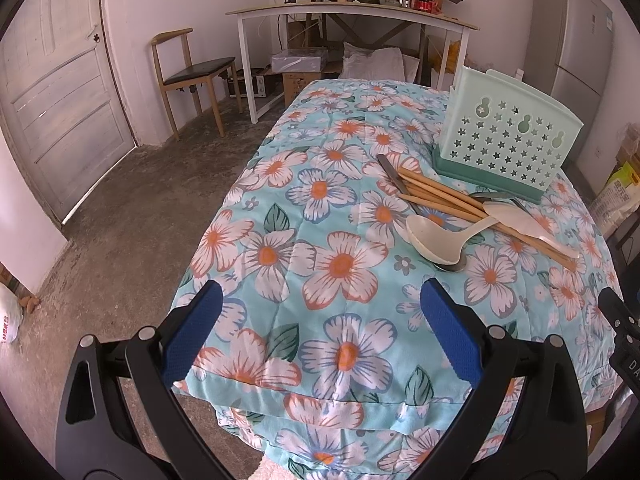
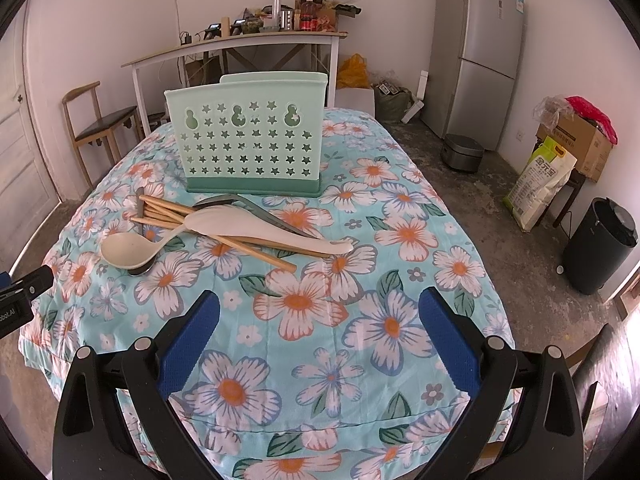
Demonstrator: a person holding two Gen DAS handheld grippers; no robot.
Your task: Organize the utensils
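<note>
A table [image 2: 400, 264] draped in soft quilted floral cloth is carrying a pale green plastic holder [image 2: 248, 140], star-punched and standing upright. Just in front of it a loose heap is lying crosswise: wooden chopsticks [image 2: 224, 236], a glossy cream ladle [image 2: 132, 252], a flat rice paddle [image 2: 272, 232]. Both the right gripper [image 2: 320, 344] and left gripper [image 1: 320, 336] are hovering short of it, fingers spread wide and gripping nothing; the right seems better lined up.

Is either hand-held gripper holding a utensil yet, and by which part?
Nothing is held. The left hand-held gripper and right hand-held gripper are open and empty above the floral cloth.
</note>
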